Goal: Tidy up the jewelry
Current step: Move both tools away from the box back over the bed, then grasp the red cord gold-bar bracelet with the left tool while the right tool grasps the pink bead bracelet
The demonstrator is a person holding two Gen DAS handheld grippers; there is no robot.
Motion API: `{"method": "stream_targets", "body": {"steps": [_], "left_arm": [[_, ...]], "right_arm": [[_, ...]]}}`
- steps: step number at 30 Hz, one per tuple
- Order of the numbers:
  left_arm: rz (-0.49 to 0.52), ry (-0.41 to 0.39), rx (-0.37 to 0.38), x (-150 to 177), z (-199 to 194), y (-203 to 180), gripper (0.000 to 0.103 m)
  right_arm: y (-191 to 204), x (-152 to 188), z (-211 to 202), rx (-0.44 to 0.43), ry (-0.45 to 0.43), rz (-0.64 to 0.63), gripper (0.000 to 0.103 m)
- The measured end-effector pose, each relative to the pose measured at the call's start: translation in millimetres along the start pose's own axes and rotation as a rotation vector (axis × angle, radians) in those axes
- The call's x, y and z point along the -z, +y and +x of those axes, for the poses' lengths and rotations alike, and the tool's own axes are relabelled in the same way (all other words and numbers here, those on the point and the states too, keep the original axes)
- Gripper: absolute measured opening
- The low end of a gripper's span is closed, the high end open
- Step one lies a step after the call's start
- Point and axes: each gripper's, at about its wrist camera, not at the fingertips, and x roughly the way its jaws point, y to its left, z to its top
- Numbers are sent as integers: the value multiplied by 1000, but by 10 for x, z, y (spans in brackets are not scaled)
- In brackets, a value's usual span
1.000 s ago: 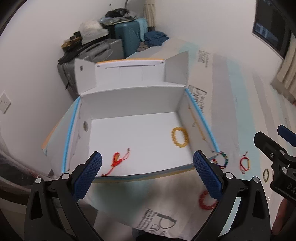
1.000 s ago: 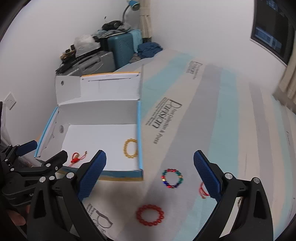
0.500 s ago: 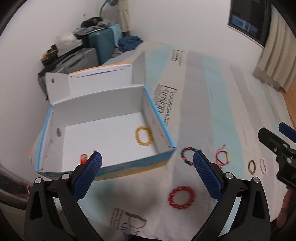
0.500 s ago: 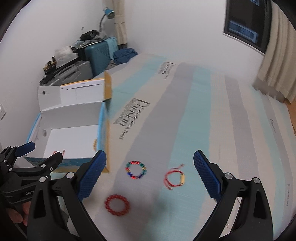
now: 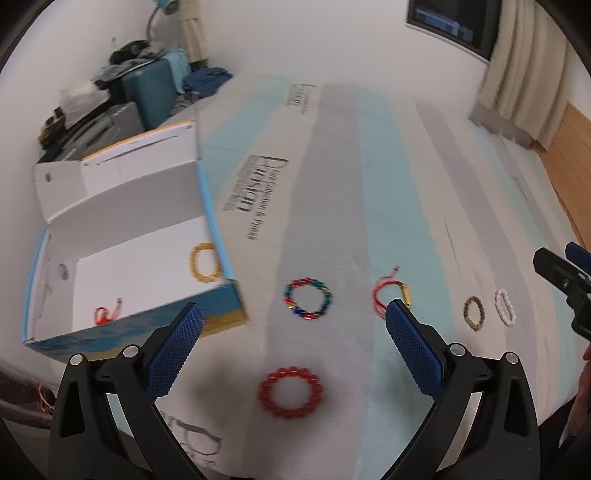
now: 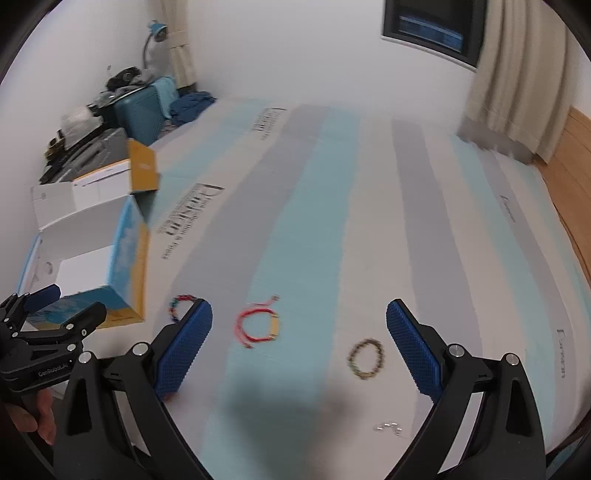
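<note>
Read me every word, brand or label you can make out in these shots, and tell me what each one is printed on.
"GenRoboAI", roughly; small white lettering on the left gripper body.
"Parisian", probably; blurred large print on the striped bed cover, repeated along its far edges.
Smaller lines under that print: too blurred to read.
Open cardboard box: no legible text.
Screen on the wall: unreadable.

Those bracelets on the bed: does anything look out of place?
Yes: five bracelets lie loose on the bedcover outside the box, including the red beaded bracelet. Small silver bits lie scattered near the right gripper.
</note>
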Motion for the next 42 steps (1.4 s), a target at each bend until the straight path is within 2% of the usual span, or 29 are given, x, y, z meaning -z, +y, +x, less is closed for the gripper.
{"method": "stream_targets", "body": {"steps": [14, 26, 42], "left_arm": [[74, 34, 62, 8, 487, -700, 97], [132, 95, 94, 7, 1065, -1089, 96], [183, 184, 86, 29, 1871, -1317, 96]], "right_arm": [[-916, 304, 221, 74, 59, 82, 91], [-1567, 584, 723, 120, 157, 145, 91], [-1953, 897, 1525, 127, 279, 196, 90]]}}
